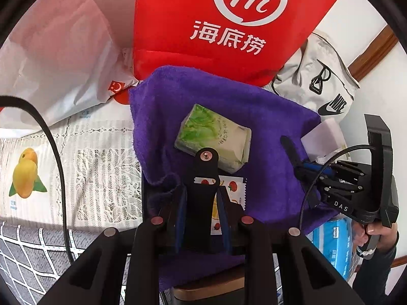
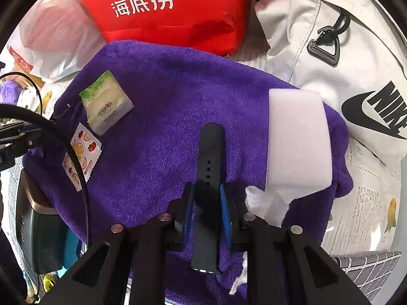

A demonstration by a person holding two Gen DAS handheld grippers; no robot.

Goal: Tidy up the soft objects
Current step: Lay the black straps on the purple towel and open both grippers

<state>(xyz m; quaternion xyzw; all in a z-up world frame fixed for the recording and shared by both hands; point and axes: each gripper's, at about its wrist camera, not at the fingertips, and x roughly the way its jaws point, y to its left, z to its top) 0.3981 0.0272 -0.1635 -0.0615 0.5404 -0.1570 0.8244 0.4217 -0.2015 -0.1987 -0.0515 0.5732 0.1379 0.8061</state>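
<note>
Watch strap halves are what I hold over the purple towel (image 2: 162, 96): my right gripper (image 2: 208, 203) pinches the holed strap (image 2: 211, 152), my left gripper (image 1: 201, 198) pinches the pin strap (image 1: 203, 172). I'd lay both flat together, clear of the tissue pack (image 1: 213, 139), fruit sachet (image 2: 81, 155) and white sponge (image 2: 297, 139); the red bag (image 1: 229, 25) crowds behind.

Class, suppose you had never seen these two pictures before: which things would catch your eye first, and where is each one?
The bright red bag with white lettering stands at the back, and the purple towel spreads in front of it. On the towel lie a green tissue pack and a white sponge block at its right edge. Each gripper pinches a black watch strap half over the towel.
</note>
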